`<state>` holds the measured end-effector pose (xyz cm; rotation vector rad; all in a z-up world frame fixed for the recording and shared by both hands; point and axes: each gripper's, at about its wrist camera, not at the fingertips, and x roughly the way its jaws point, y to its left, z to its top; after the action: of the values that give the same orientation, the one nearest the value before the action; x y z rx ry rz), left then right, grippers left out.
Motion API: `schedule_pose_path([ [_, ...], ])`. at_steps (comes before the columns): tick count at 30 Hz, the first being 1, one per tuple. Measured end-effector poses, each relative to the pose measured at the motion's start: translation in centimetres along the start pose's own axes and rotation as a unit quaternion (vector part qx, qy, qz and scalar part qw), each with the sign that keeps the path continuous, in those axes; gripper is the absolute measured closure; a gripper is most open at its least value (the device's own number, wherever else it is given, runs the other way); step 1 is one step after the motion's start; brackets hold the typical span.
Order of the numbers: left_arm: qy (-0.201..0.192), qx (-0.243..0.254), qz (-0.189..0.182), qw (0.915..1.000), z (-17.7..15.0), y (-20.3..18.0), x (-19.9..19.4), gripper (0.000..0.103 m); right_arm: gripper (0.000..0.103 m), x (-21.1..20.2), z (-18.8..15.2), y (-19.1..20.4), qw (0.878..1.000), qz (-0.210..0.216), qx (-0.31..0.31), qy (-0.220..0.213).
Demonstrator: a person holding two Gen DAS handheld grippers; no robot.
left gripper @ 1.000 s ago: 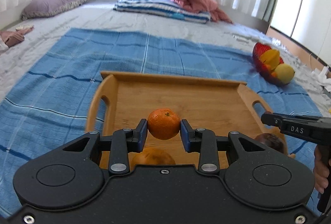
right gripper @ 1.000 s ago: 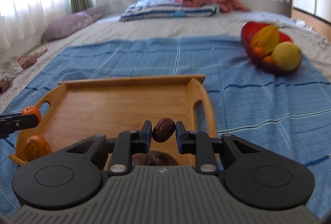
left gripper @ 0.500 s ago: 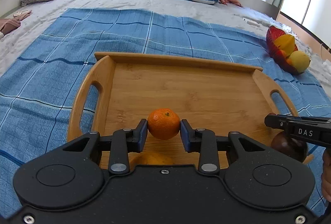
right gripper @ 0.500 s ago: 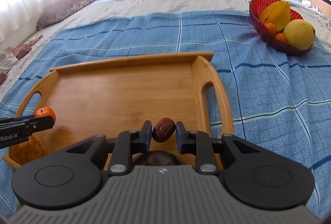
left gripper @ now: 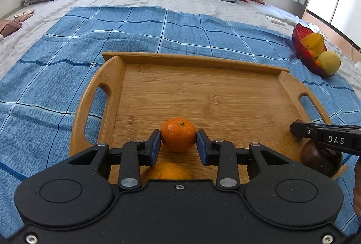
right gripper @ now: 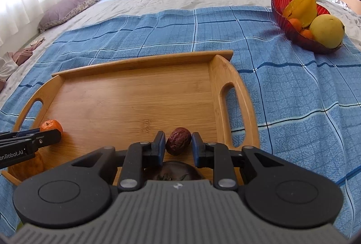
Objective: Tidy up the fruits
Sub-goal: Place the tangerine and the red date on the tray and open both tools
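The left tool [left gripper: 178,147] pinches a small mandarin [left gripper: 178,134] between its blue pads, held low over the near-left part of the wooden tray [left gripper: 203,95]. The right tool [right gripper: 178,146] grips a wrinkled red date [right gripper: 178,141] near the tray's right handle. Under each tool another fruit already lies at the near edge: an orange [left gripper: 167,170] below the left one, a dark round fruit [right gripper: 172,170] below the right.

Both fruits look ready to be set down — the placing step of sorting fruit onto the tray. Next, each tool likely needs to sink to the wood just beyond the fruit below it and spread its pads gently, since the mandarin may roll.

Further out, on the blue checked blanket [right gripper: 293,90] over the bed, a red bowl [right gripper: 291,34] holds more fruit.
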<state>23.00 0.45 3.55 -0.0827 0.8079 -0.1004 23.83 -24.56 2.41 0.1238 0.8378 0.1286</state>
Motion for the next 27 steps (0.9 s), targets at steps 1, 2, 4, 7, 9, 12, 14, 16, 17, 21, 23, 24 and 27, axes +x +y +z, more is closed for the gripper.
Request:
schedule_pose_path([
  [1, 0.000, 0.000, 0.000, 1.0000, 0.0, 0.0, 0.0, 0.070, 0.071, 0.0, 0.0, 0.0, 1.000, 0.001, 0.001, 0.000],
  [2, 0.000, 0.001, 0.000, 1.0000, 0.0, 0.0, 0.0, 0.070, 0.070, 0.0, 0.0, 0.0, 1.000, 0.002, 0.003, 0.000],
  [4, 0.000, 0.000, -0.001, 1.0000, 0.0, 0.0, 0.0, 0.070, 0.070, 0.1, 0.0, 0.0, 1.000, 0.003, 0.006, -0.001],
  [7, 0.002, -0.002, -0.001, 1.0000, -0.1, 0.0, -0.1, 0.068, 0.060, 0.1, -0.1, -0.1, 1.000, 0.005, 0.011, -0.002],
  [9, 0.004, -0.003, -0.003, 1.0000, -0.1, 0.0, -0.2, 0.059, 0.052, -0.1, -0.1, -0.1, 1.000, 0.007, 0.016, -0.004],
  [12, 0.001, -0.006, -0.008, 0.9999, -0.2, 0.1, -0.7, 0.049, 0.041, -0.4, -0.3, -0.1, 1.000, 0.015, 0.018, -0.011],
  [14, -0.005, -0.004, -0.010, 0.9999, -0.4, 0.1, -1.3, 0.038, 0.035, -1.0, -0.4, -0.2, 0.999, 0.018, 0.016, -0.021],
  [16, -0.014, -0.005, -0.013, 0.9998, -0.6, 0.1, -2.1, 0.024, 0.032, -1.6, -0.6, -0.2, 0.999, 0.020, 0.013, -0.030],
  [17, -0.019, -0.005, -0.016, 0.9997, -0.7, 0.1, -2.5, 0.019, 0.030, -2.4, -0.9, -0.3, 0.999, 0.024, 0.010, -0.041],
  [21, -0.036, -0.004, -0.030, 0.9989, -1.4, 0.1, -4.4, 0.013, 0.023, -3.9, -1.5, -0.7, 0.998, 0.030, 0.008, -0.061],
  [23, -0.045, -0.002, -0.037, 0.9983, -2.0, 0.1, -5.6, 0.009, 0.020, -5.2, -2.1, -0.9, 0.996, 0.031, 0.005, -0.078],
  [24, -0.049, 0.000, -0.040, 0.9980, -2.3, 0.0, -6.1, 0.008, 0.019, -5.7, -2.3, -1.0, 0.996, 0.032, 0.003, -0.086],
  [27, -0.063, 0.010, -0.046, 0.9969, -3.5, -0.2, -7.7, 0.005, 0.017, -7.5, -3.4, -1.4, 0.993, 0.032, -0.002, -0.113],
])
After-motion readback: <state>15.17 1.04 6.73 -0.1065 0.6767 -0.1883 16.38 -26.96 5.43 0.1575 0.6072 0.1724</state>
